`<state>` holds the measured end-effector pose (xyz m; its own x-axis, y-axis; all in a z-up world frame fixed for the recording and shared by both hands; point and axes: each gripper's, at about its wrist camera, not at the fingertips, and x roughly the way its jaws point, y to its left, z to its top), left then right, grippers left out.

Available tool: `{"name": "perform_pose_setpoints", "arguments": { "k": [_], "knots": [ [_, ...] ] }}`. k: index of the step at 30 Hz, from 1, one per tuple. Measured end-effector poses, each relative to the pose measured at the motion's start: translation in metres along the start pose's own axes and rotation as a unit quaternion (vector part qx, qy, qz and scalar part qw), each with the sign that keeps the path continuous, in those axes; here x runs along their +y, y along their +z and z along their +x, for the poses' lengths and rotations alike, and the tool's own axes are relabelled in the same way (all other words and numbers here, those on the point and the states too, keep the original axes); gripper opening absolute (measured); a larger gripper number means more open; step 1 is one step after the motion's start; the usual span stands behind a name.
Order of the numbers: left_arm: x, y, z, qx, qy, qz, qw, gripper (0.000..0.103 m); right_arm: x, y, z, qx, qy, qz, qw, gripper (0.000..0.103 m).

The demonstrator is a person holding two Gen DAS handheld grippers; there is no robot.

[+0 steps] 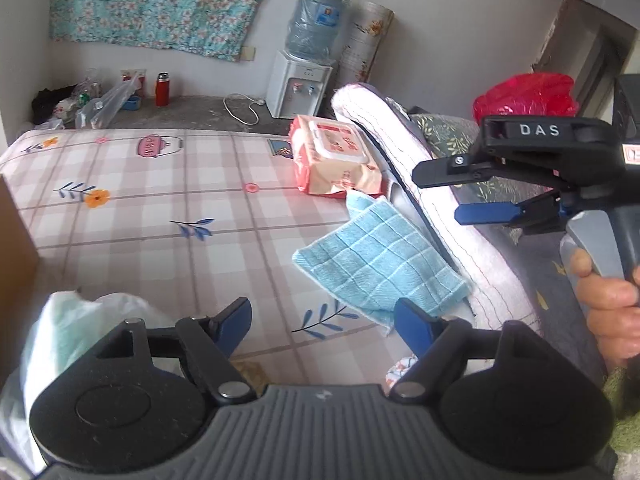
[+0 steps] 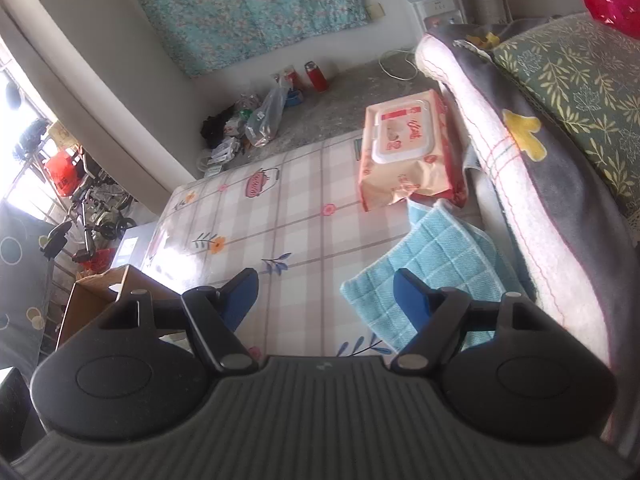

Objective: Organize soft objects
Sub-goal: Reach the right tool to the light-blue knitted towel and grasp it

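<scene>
A light blue checked cloth [image 1: 380, 264] lies rumpled on the plaid bed sheet [image 1: 160, 208], its right edge against a folded pink and grey blanket [image 1: 400, 140]. Just behind it sits a pink pack of wet wipes [image 1: 332, 156]. My left gripper [image 1: 322, 328] hangs open above the sheet just in front of the cloth, nothing between its fingers. My right gripper [image 1: 438, 194], held by a hand [image 1: 608, 304], hovers open over the blanket. In the right wrist view the right gripper [image 2: 326, 296] is open, its right finger [image 2: 412, 300] above the blue cloth [image 2: 436, 264], near the wipes [image 2: 404, 152].
A brown box [image 1: 16, 232] stands at the bed's left edge, a pale plastic bag [image 1: 60, 336] near me. Behind the bed are a water dispenser [image 1: 298, 84], a red flask [image 1: 162, 89] and loose bags. A leaf-print pillow [image 2: 580, 92] and a red bag [image 1: 524, 96] top the blanket.
</scene>
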<state>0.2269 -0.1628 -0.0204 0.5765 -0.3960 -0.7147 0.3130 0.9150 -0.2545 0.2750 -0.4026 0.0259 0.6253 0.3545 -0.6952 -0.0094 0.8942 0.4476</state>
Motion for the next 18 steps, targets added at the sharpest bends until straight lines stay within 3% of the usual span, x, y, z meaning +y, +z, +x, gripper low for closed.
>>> {"name": "perform_pose_setpoints", "arguments": {
  "k": [3,10,18],
  "knots": [
    [-0.015,0.009,0.038,0.029,-0.004,0.005,0.9996,0.073,-0.026,0.01,0.024,0.015,-0.009,0.024,1.0,0.074],
    [-0.031,0.021,0.097,0.072,-0.009,0.011,0.9973,0.072,-0.063,0.028,0.081,0.049,-0.041,0.045,0.997,0.074],
    [-0.028,0.02,0.124,0.108,-0.02,-0.008,0.9939,0.072,-0.082,0.029,0.133,0.084,-0.085,0.036,0.992,0.074]
  ]
}}
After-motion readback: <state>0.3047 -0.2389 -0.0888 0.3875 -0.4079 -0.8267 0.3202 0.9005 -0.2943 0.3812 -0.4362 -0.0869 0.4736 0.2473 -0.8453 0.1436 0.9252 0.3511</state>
